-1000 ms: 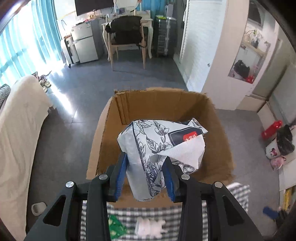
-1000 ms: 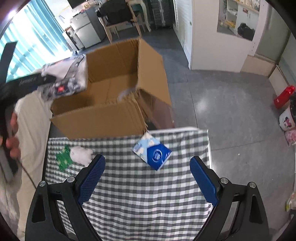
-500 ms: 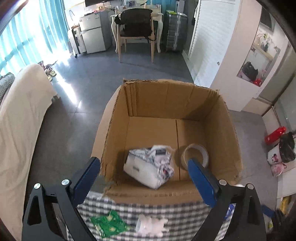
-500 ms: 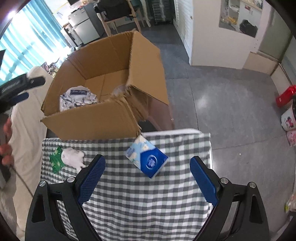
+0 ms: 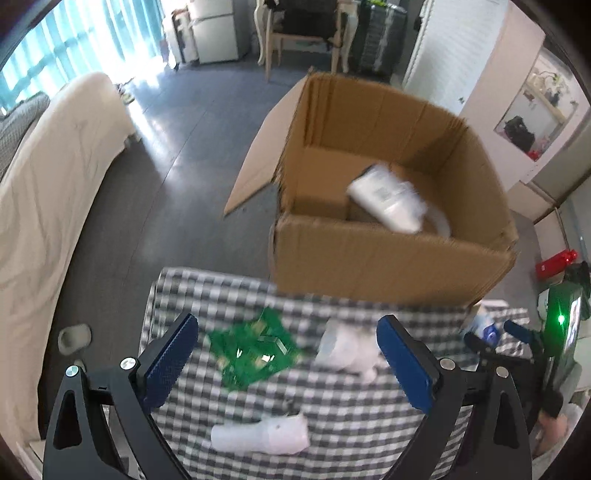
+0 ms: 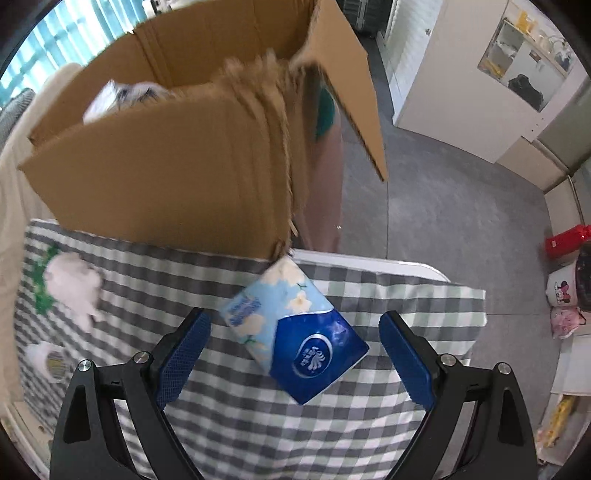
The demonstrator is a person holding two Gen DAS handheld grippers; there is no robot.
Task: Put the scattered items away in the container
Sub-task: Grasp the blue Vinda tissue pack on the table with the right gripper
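An open cardboard box (image 5: 369, 258) stands beyond the checked cloth (image 5: 332, 424); a floral tissue pack (image 5: 388, 201) lies inside it. My left gripper (image 5: 291, 363) is open and empty above a green packet (image 5: 255, 345) and a white plush toy (image 5: 347, 347); a white bottle (image 5: 262, 437) lies nearer. My right gripper (image 6: 295, 356) is open, its jaws on either side of a blue tissue pack (image 6: 295, 332) lying on the cloth (image 6: 258, 424) by the box (image 6: 166, 166). The plush toy (image 6: 74, 284) and the bottle (image 6: 48, 360) lie at the left of that view.
A cream sofa (image 5: 48, 206) runs along the left. A chair (image 5: 299, 29) and a small fridge (image 5: 214, 33) stand at the back. Red and pink items (image 6: 565, 277) sit on the floor at the right. The box's flap (image 6: 351, 85) hangs out to the right.
My left gripper opened over the box and let the floral tissue pack fall in, then drew back over the cloth. My right gripper moved forward around the blue tissue pack.
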